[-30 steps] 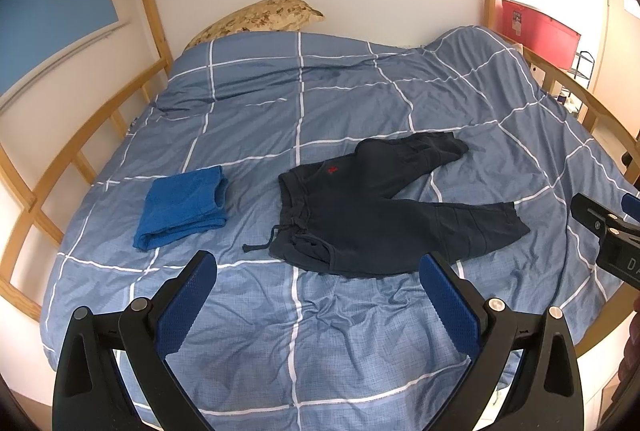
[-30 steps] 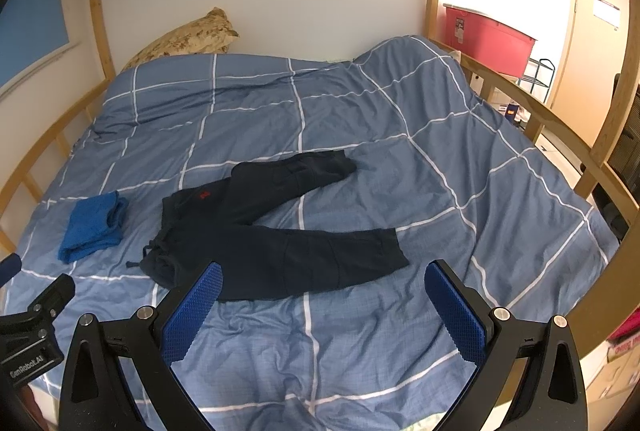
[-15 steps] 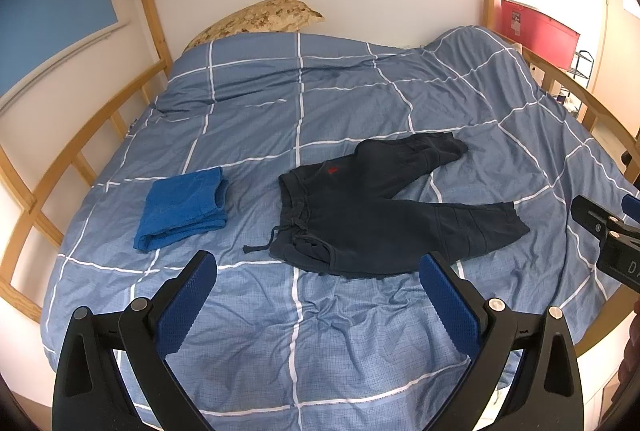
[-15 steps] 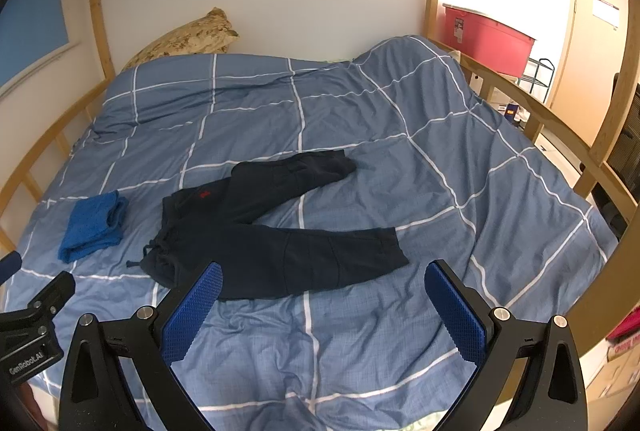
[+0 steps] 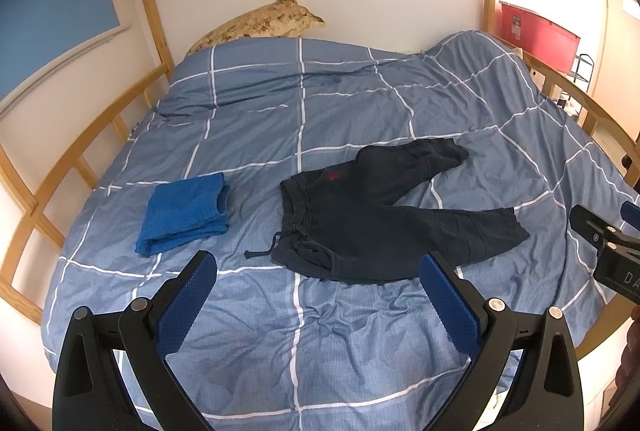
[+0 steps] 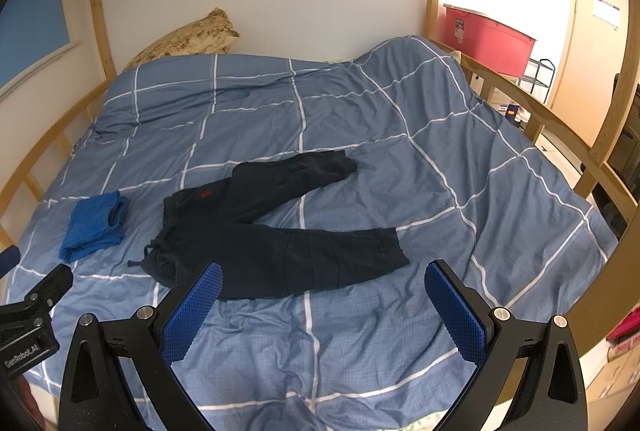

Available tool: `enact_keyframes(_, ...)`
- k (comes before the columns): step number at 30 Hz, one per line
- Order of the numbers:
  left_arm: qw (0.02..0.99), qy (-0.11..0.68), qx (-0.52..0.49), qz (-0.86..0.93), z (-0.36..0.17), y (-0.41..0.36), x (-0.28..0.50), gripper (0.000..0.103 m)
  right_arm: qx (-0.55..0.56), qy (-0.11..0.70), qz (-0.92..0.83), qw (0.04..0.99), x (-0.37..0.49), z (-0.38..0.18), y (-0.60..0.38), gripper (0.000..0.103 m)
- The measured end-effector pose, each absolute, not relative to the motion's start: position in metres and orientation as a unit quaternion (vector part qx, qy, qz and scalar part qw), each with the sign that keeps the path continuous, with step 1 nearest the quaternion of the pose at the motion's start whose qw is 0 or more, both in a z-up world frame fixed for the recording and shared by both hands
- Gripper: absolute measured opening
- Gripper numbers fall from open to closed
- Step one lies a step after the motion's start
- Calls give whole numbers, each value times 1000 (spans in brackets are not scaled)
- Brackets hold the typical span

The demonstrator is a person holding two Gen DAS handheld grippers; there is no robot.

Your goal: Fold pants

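Dark navy pants [image 5: 372, 219] [image 6: 256, 231] lie spread on the blue checked duvet [image 5: 320, 111] [image 6: 400, 151], waistband with drawstring to the left, legs splayed to the right, one angled toward the wall. My left gripper [image 5: 318, 307] hovers open above the bed's near edge, short of the waistband, nothing between its blue pads. My right gripper [image 6: 322, 311] also stands open over the near edge, in front of the lower leg. Each gripper shows at the edge of the other's view.
A folded blue cloth [image 5: 184, 219] [image 6: 96, 225] lies left of the pants. A camouflage pillow [image 5: 260, 23] rests against the far wall. Wooden bed rails [image 5: 32, 191] [image 6: 560, 119] run along both sides. A red bin [image 6: 488, 35] stands beyond the right rail.
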State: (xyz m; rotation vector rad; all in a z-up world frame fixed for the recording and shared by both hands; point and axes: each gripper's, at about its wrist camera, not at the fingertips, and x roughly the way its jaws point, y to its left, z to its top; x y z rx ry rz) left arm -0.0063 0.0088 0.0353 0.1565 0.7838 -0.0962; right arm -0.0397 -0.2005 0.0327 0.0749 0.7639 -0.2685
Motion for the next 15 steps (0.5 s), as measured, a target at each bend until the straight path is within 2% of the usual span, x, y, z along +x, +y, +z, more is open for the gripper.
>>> enact_keyframes(15,921,378,77,-46,32,8,-10,103,37,372,-131,918,-39,32,-200,102)
